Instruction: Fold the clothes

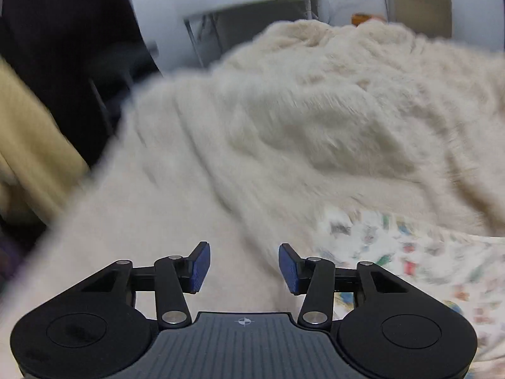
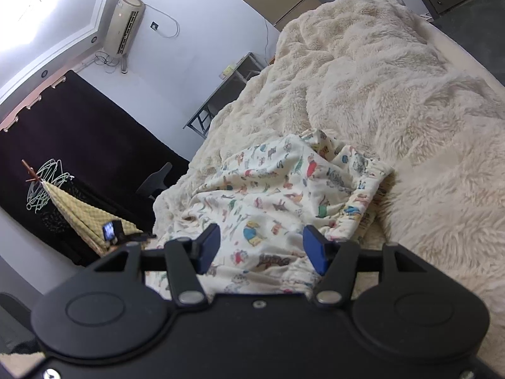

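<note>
Bed is covered by a cream fleece blanket [image 2: 394,101], rumpled into ridges. It's my work surface, soft and uneven, so anything folded on it will sag into the dips.

The printed garment [image 2: 277,195] lies bunched on the blanket at the near edge, right in front of my right side. White fabric, small cartoon print, elasticated hem on the right and near edges. Crumpled, not flat, no fold line visible yet. My read: still at the spread-out stage, folding proper not started.

Left wrist view is motion-blurred. Only a corner of the garment [image 1: 410,262] shows there, low right; the rest is blanket.

My right gripper [image 2: 261,249] hovers low over the near hem, jaws apart. Cloth sits below the gap, and I can't see the pads pressing on it, so no grip. Placed there, I judge, to pinch the hem.

My left gripper [image 1: 244,267] points down at bare blanket, jaws apart, nothing between them. It's off to the garment's left side, probably to take the opposite edge so both sides can be pulled flat together.

Risk: pinching fleece along with the hem.
</note>
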`<state>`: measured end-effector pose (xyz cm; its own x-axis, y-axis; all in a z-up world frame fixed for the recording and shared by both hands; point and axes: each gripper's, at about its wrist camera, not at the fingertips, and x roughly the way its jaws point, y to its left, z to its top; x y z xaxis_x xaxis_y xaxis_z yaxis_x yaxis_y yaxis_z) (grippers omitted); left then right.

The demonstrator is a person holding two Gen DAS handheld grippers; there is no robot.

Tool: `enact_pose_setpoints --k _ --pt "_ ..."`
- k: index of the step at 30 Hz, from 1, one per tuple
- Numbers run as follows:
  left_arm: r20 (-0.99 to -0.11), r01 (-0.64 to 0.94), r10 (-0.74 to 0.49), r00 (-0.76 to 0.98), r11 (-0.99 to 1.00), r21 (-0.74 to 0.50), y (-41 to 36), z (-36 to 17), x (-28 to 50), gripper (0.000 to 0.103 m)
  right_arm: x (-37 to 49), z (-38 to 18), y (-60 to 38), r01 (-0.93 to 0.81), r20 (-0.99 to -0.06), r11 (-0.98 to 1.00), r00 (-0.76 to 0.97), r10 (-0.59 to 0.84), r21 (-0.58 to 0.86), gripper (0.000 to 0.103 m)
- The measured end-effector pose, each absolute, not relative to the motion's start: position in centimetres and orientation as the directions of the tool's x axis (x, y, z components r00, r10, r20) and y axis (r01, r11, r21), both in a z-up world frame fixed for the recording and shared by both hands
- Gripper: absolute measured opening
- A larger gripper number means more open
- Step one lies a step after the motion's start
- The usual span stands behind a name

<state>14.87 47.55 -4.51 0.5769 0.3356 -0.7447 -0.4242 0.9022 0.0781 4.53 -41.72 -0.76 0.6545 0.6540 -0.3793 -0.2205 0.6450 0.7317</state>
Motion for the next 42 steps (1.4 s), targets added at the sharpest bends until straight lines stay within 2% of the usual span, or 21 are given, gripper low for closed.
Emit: enact_pose_setpoints --k 2,5,8,11,14,17,19,20,21,22,23,26,30,33,34,36,37,38,41,42 --pt "-0.76 -0.4 0.26 0.596 0.917 -0.001 48.6 -5.6 13.1 0.07 4.5 -0.6 -41.7 -0.223 -0.378 0.645 0.655 0.654 0.731 0.057" --pt "-0.768 -0.413 0.189 0.612 0.905 -0.106 50.1 -6.0 11.8 0.071 4.5 -0.3 -41.5 -0.229 -0.372 0.643 0.656 0.657 0.731 0.057" --pt "-0.779 -0.422 0.053 0.625 0.862 -0.279 52.0 -7.1 9.9 0.07 4.5 -0.3 -41.3 -0.229 -0.377 0.647 0.655 0.655 0.727 0.058" --pt "-0.794 -0.289 -0.094 0.6 0.9 -0.325 50.6 -8.5 9.2 0.069 4.5 -0.5 -41.6 -0.22 -0.376 0.641 0.655 0.656 0.735 0.058" --pt "-0.762 -0.193 -0.195 0.617 0.902 -0.387 48.6 -9.5 9.7 0.07 4.6 -0.6 -41.7 -0.215 -0.376 0.639 0.654 0.656 0.739 0.058" --pt "-0.771 -0.263 -0.155 0.618 0.883 -0.388 47.7 -10.8 11.1 0.07 4.6 -0.5 -41.6 -0.213 -0.379 0.641 0.656 0.653 0.737 0.058" --pt "-0.772 -0.353 -0.083 0.63 0.855 -0.38 46.5 -11.8 12.8 0.07 4.6 -0.5 -41.6 -0.211 -0.383 0.646 0.657 0.649 0.734 0.058" --pt "-0.765 -0.368 -0.073 0.64 0.845 -0.389 46.2 -11.8 13.1 0.067 4.6 -0.5 -41.6 -0.208 -0.385 0.647 0.657 0.648 0.733 0.058" --pt "-0.758 -0.383 -0.064 0.649 0.834 -0.398 45.9 -11.8 13.4 0.059 4.6 -0.6 -41.7 -0.207 -0.387 0.648 0.658 0.647 0.733 0.058" --pt "-0.749 -0.394 -0.058 0.66 0.822 -0.411 45.5 -11.7 13.8 0.03 4.6 -0.6 -41.7 -0.204 -0.389 0.649 0.658 0.645 0.733 0.058" --pt "-0.734 -0.393 -0.07 0.676 0.807 -0.44 45.3 -11.3 14.0 0.006 4.6 -0.6 -41.7 -0.203 -0.389 0.65 0.659 0.644 0.732 0.058" --pt "-0.675 -0.385 -0.071 0.734 0.776 -0.5 45.7 -8.5 13.6 0.006 4.4 -0.4 -41.9 -0.206 -0.383 0.649 0.663 0.643 0.733 0.058" --pt "-0.512 -0.325 -0.123 0.85 0.642 -0.694 49.0 -2.6 10.0 0.006 4.2 -0.1 -42.2 -0.213 -0.368 0.643 0.671 0.643 0.735 0.058" --pt "-0.486 -0.386 -0.029 0.874 0.567 -0.728 51.6 -0.5 7.9 0.008 4.3 -0.3 -42.1 -0.212 -0.373 0.643 0.666 0.646 0.736 0.059" --pt "-0.483 -0.411 0.013 0.876 0.542 -0.733 52.5 -0.3 7.0 0.012 4.3 -0.3 -42.0 -0.214 -0.376 0.646 0.664 0.647 0.733 0.059" --pt "-0.503 -0.446 0.063 0.862 0.564 -0.694 53.0 -0.2 6.0 0.013 4.4 -0.2 -41.8 -0.219 -0.382 0.651 0.66 0.647 0.727 0.059" --pt "-0.511 -0.451 0.072 0.856 0.586 -0.673 53.1 0.1 5.5 0.019 4.4 -0.1 -41.6 -0.224 -0.387 0.658 0.656 0.647 0.719 0.059" --pt "-0.53 -0.45 0.078 0.845 0.639 -0.624 52.5 0.1 5.4 0.029 4.4 0.1 -41.4 -0.231 -0.391 0.664 0.656 0.646 0.711 0.059" --pt "-0.564 -0.361 0.062 0.823 0.823 -0.438 48.4 0.0 5.6 0.045 4.3 0.8 -40.9 -0.252 -0.399 0.682 0.653 0.644 0.687 0.059" --pt "-0.569 -0.326 0.06 0.82 0.866 -0.38 47.2 0.0 5.7 0.047 4.2 0.9 -40.8 -0.256 -0.4 0.684 0.654 0.643 0.683 0.059"
